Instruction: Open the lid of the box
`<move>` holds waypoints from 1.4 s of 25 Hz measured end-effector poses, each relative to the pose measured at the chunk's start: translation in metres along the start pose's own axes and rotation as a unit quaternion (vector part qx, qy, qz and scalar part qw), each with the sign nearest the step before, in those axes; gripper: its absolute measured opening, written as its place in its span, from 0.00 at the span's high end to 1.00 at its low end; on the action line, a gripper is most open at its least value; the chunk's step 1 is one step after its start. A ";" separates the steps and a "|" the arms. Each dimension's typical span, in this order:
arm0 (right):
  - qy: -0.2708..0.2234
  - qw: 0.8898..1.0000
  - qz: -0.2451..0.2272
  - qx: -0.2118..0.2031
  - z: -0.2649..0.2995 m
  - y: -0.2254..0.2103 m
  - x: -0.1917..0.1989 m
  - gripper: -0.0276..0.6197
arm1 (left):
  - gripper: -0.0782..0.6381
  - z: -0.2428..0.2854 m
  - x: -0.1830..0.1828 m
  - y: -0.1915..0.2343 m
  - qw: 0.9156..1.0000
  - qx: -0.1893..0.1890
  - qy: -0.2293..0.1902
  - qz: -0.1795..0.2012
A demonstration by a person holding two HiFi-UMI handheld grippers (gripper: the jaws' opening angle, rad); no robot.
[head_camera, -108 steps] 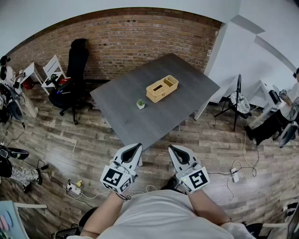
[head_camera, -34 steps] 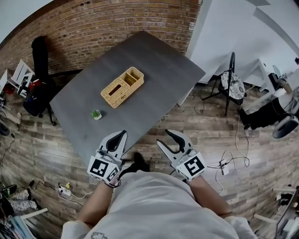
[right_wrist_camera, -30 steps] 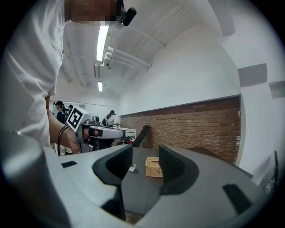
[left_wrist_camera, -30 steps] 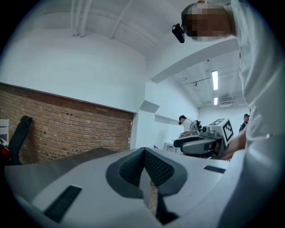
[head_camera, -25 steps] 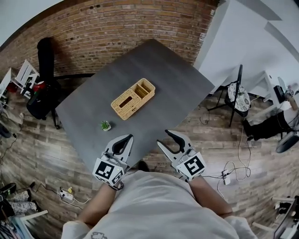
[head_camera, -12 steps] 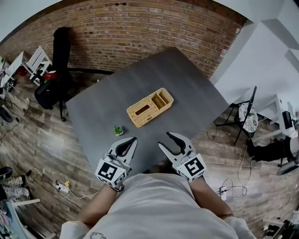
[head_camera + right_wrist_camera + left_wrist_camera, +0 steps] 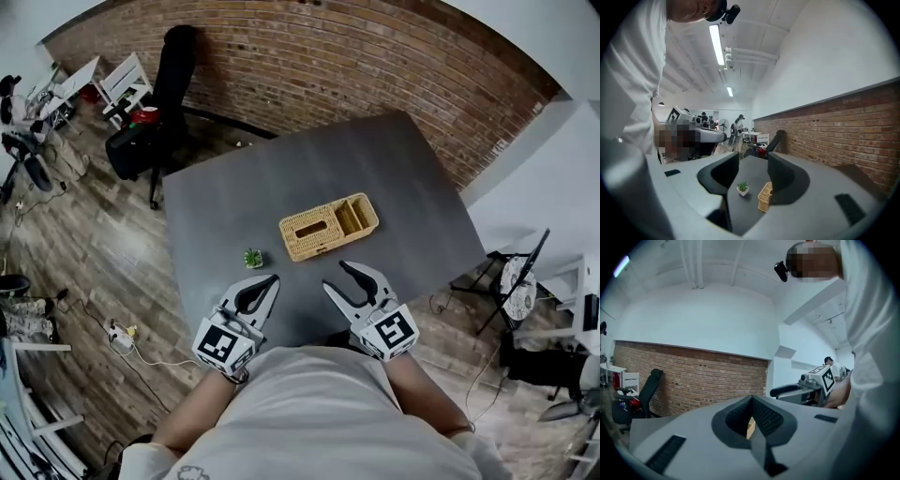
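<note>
Right gripper (image 7: 339, 278) is hanging open, empty; left gripper (image 7: 273, 279) is sitting closed. Box (image 7: 328, 226) at twelve o'clock is probably wanting a square approach.

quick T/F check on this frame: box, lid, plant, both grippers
1. The left gripper and the right gripper are both short of the wicker box. True.
2. The right gripper's fingers are closed on the box. False: they stand apart and grip nothing.
3. A small potted plant stands on the grey table, apart from the box. True.
4. The box stands fully open. False: its lid, with a slot in it, lies flat on the left part.
5. The right end of the box shows open compartments. True.
</note>
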State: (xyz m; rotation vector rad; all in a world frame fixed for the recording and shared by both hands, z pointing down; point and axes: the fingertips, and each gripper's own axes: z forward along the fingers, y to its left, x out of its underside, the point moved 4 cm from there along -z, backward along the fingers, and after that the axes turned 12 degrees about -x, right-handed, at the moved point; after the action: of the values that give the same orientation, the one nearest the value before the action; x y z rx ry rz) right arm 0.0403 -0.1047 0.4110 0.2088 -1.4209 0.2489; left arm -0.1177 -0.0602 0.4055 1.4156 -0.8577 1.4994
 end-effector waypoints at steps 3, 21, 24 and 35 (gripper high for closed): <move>0.000 1.000 0.000 -0.030 0.002 -0.019 0.002 0.68 | 0.88 0.008 0.000 0.001 0.999 -0.035 0.002 -0.006; 0.019 0.980 -0.008 -0.200 -0.013 -0.110 0.026 0.67 | 0.88 0.057 0.018 -0.042 0.983 -0.180 0.016 -0.028; 0.017 0.977 -0.004 -0.211 -0.012 -0.118 0.029 0.67 | 0.88 0.057 0.023 -0.046 0.980 -0.198 0.023 -0.028; 0.036 0.969 -0.029 -0.242 0.005 -0.125 0.034 0.66 | 0.88 0.055 0.042 -0.043 0.974 -0.221 0.030 -0.041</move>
State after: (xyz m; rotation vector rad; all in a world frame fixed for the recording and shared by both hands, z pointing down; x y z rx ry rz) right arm 0.0765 -0.2243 0.4462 -0.1591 -1.3593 -0.1413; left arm -0.0552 -0.0890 0.4502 1.0579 -1.0085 1.1890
